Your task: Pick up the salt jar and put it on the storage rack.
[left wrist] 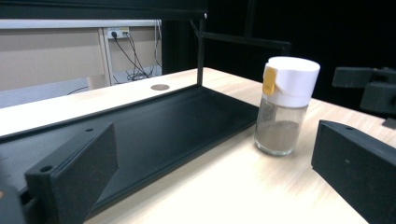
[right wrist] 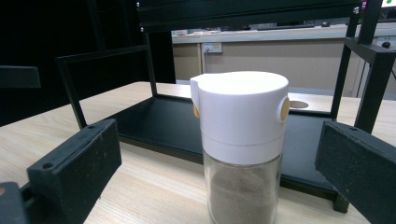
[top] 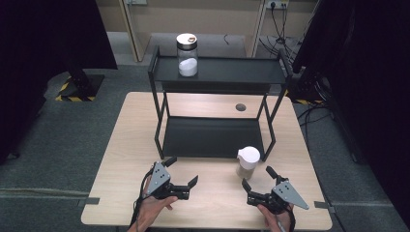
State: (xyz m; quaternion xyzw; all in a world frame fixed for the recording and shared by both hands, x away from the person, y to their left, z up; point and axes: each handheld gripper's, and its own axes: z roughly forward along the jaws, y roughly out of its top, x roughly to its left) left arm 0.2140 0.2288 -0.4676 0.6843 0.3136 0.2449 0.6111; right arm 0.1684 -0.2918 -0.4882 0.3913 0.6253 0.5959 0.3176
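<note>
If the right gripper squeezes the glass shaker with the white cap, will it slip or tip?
The glass shaker with the white cap looks smooth, so it may slip. Tall and narrow with a wide cap, it could tip if pushed high. Only partly filled, it seems light.

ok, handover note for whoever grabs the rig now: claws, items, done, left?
Left claw: open, holding nothing, over the table's near edge.
Right claw: open, lined up on the white-lidded shaker, not touching.
Shaker stands on the table at the rack's front right leg.
Glass jar sits on the rack's top shelf; lower shelf is bare.
Done: nothing gripped yet. Left: probably close on the shaker and shelve it.
</note>
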